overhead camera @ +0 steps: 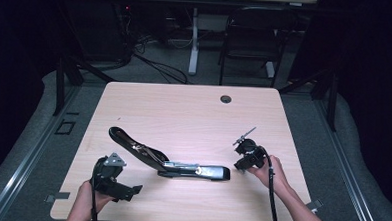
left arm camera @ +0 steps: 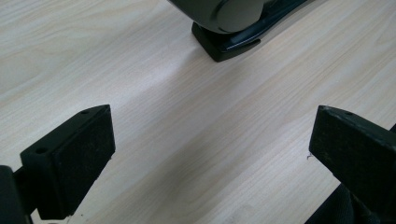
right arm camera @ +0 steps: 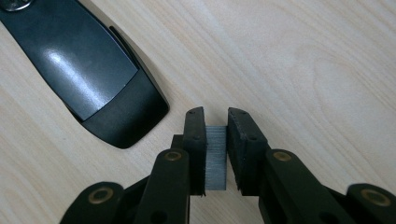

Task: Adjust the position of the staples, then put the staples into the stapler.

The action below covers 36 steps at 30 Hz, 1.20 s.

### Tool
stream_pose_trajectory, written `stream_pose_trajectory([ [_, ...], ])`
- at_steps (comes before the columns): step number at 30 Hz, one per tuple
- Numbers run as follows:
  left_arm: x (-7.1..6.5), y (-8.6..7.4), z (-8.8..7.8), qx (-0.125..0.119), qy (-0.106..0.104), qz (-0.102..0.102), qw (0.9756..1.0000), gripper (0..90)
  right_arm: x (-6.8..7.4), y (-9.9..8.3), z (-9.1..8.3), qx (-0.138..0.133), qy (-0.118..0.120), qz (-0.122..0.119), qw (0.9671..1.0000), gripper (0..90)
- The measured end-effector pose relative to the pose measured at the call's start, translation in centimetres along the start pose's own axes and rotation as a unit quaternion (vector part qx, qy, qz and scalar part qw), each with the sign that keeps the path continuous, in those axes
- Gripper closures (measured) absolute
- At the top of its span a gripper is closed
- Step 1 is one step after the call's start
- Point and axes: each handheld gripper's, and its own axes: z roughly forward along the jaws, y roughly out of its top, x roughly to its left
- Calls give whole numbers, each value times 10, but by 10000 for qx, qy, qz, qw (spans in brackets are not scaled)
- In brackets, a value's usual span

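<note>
Beside stapler (right arm camera: 88, 70), right tongs (right arm camera: 215, 119) clamp staple strip (right arm camera: 215, 156); table (overhead camera: 184, 110) bare beyond.

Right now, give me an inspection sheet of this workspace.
Surface: light wood table, grommet hole near the far edge.
Job's things: black stapler swung open, lying mid-table; strip of staples clamped in the right hand-held gripper.
Clutter: nothing seen.
Grippers: left hand-held gripper open over bare wood near the stapler; right shut on the strip.
Cables: one trails from each gripper; more on the floor behind.
Surroundings: folding chair, desk leg, dark room.
</note>
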Motion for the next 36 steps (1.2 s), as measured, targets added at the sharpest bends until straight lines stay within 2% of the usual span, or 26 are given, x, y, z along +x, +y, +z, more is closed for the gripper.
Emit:
stream_pose_trajectory([
  [1, 0, 0, 0, -3, 2, -4, 10000, 2, 0, 0, -1, -27, -65, -13, 10000, 778],
  [4, 0, 0, 0, -6, 7, -13, 10000, 2, -1, 0, -3, 3, -49, -100, 9999, 778],
  [5, 0, 0, 0, -10, 10, -11, 10000, 2, 0, -1, -2, -114, -35, -30, 9999, 778],
  [12, 1, 0, -1, -20, 6, -29, 10000, 1, 0, 0, -6, -57, -89, -96, 9999, 778],
  [14, 0, 0, -1, -58, 7, -68, 10000, 1, 1, 0, -5, -117, -68, -53, 9999, 778],
  [15, 1, 0, -2, -74, 13, -84, 9999, 0, 0, 0, -6, -76, -94, -119, 9999, 778],
  [18, 5, 0, -6, -153, -59, -312, 9994, 0, 1, 0, -6, -143, -82, -96, 9998, 778],
  [20, 7, 0, -9, -270, -44, -486, 9984, 0, 1, 0, -8, -170, -110, -121, 9997, 779],
  [23, 9, 3, -16, -453, 55, -618, 9970, 3, 0, 1, -10, -204, -141, -150, 9996, 779],
  [26, 10, 10, -26, -711, 198, -701, 9948, 5, 0, 2, -12, -267, -168, -141, 9994, 779],
  [27, 10, 14, -30, -885, 254, -801, 9925, 4, -1, 2, -13, -219, -192, -171, 9994, 779],
  [28, 10, 14, -30, -885, 254, -801, 9925, 4, -1, 2, -13, -219, -192, -171, 9994, 779],
  [31, 13, 18, -33, -1091, 374, -931, 9890, 4, 0, 2, -13, -246, -174, -191, 9994, 779],
  [34, 15, 20, -38, -1321, 413, -1086, 9844, 14, 1, 3, -16, -339, -180, -195, 9991, 779],
  [35, 17, 22, -43, -1527, 449, -1174, 9803, 22, 1, 3, -17, -307, -207, -225, 9991, 779],
  [36, 17, 22, -43, -1527, 449, -1174, 9803, 32, 1, 3, -17, -307, -207, -225, 9991, 779],
])
